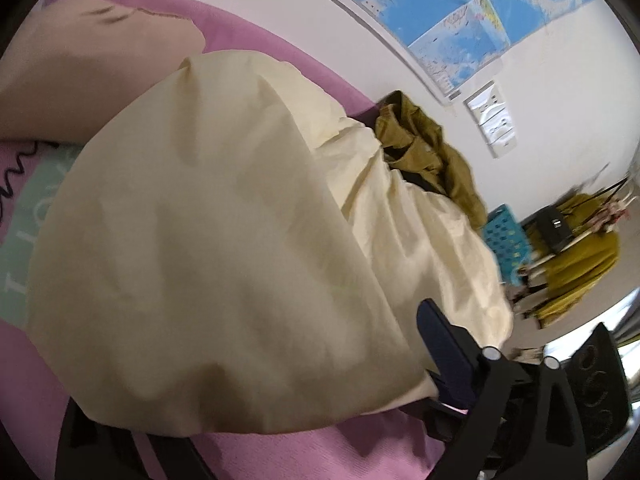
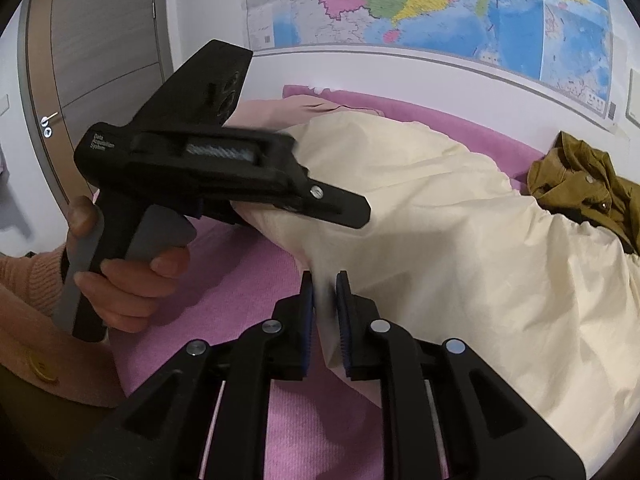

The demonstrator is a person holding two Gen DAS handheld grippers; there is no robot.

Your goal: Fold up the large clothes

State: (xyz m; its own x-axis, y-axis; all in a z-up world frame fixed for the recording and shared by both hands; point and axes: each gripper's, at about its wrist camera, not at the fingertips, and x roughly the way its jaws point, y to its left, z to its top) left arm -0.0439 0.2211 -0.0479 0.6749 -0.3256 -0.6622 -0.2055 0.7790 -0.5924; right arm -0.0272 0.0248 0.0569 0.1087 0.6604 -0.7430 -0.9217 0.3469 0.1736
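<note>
A large cream garment (image 1: pixel 224 232) lies spread over a pink bed cover (image 1: pixel 256 456); it also shows in the right wrist view (image 2: pixel 460 232). My left gripper (image 2: pixel 224 210) is shut on the cream garment's edge at the left, held in a hand. In its own view only one blue-padded finger (image 1: pixel 444 352) shows beside the cloth; the other is hidden under it. My right gripper (image 2: pixel 325 320) is shut on a fold of the cream garment near its front edge, with cloth between the blue pads (image 2: pixel 307 320).
An olive-brown jacket (image 2: pixel 588 192) lies crumpled at the far side of the bed (image 2: pixel 224 292). A pink pillow (image 1: pixel 92 68) sits at the bed's head. Maps hang on the wall (image 2: pixel 440 4). A blue crate (image 1: pixel 506 244) and a clothes rack stand beyond the bed.
</note>
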